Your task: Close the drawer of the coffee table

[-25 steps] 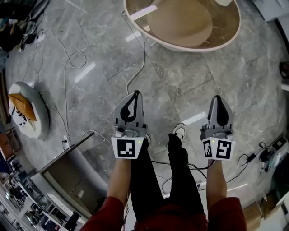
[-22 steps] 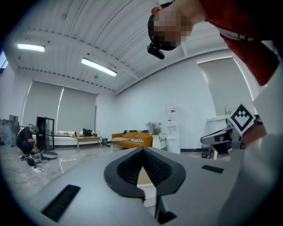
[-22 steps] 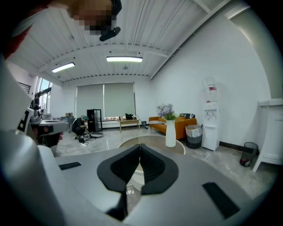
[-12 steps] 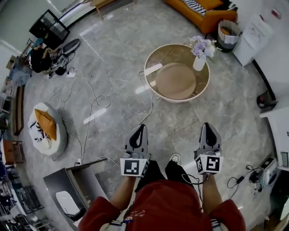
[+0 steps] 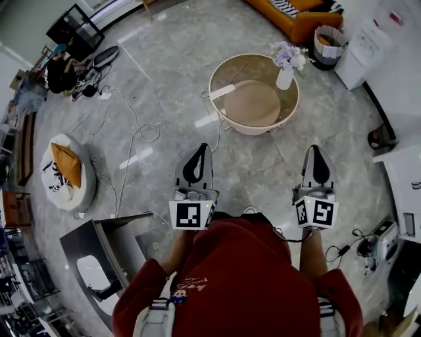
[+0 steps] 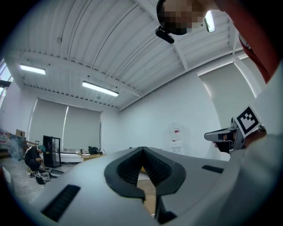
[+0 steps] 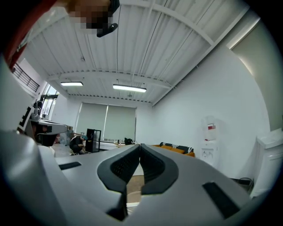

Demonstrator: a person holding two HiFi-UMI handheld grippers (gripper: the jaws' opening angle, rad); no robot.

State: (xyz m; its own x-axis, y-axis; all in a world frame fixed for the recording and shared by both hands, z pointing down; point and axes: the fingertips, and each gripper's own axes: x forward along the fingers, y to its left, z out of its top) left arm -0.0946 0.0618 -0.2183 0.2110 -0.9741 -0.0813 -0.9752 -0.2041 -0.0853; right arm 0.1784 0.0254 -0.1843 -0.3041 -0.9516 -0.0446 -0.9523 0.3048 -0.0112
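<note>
The round coffee table (image 5: pixel 227 112) has a glass top over a tan inside and stands on the grey stone floor well ahead of me. A white vase of lilac flowers (image 5: pixel 285 69) sits on its far right rim. No drawer can be made out from here. My left gripper (image 5: pixel 200 149) and right gripper (image 5: pixel 316 151) hang side by side, pointing level toward the table and far short of it. Both are shut and hold nothing. The left gripper view shows its tips (image 6: pixel 142 150) meeting. In the right gripper view the tips (image 7: pixel 139 145) also meet.
A white round pouf with an orange cushion (image 5: pixel 64 172) lies left. Cables (image 5: pixel 135 141) trail across the floor. A grey open cabinet (image 5: pixel 102 260) stands at my near left. An orange sofa (image 5: pixel 299 16), a basket (image 5: pixel 327 37) and a white dispenser (image 5: pixel 368 43) line the far right. A person crouches far left (image 5: pixel 58 74).
The view has risen and widened, so the table now looks smaller and farther away. Both grippers came up together and stayed shut and empty.
</note>
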